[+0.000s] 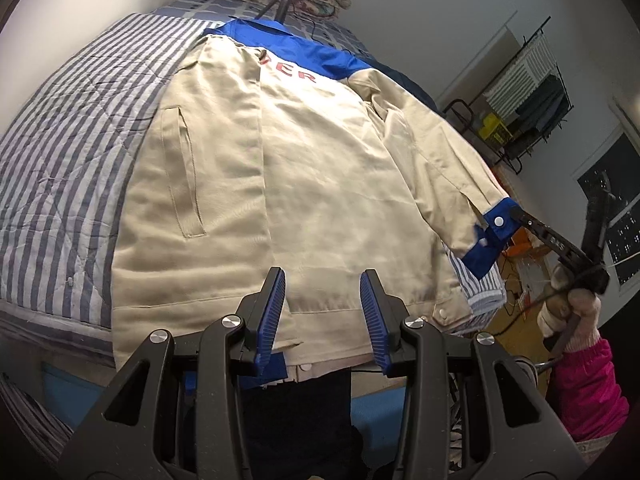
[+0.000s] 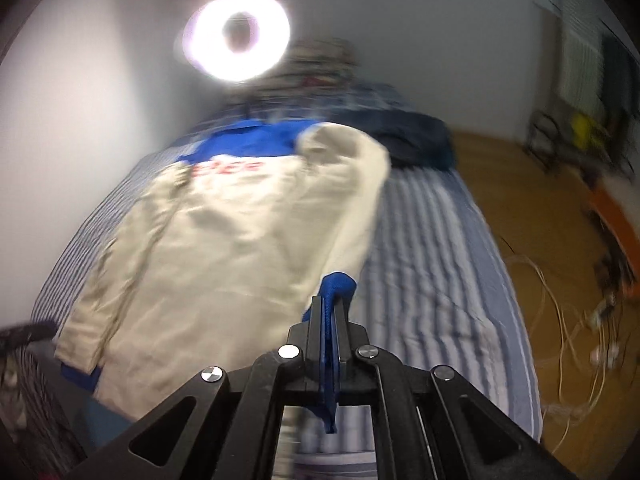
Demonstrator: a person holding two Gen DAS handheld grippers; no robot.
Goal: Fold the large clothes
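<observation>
while spread flat on the striped bedspread, lies back-up: beige jacket with blue yoke and red lettering, hem toward the bed's near edge. lifted off to the right, its sleeve, pinched at the blue cuff by the right gripper, clenched on the fabric. hovering just over the hem, the left gripper, fingers spread, nothing between them. beyond the collar, a glowing ring light; farther right, a dark garment on the bed.
</observation>
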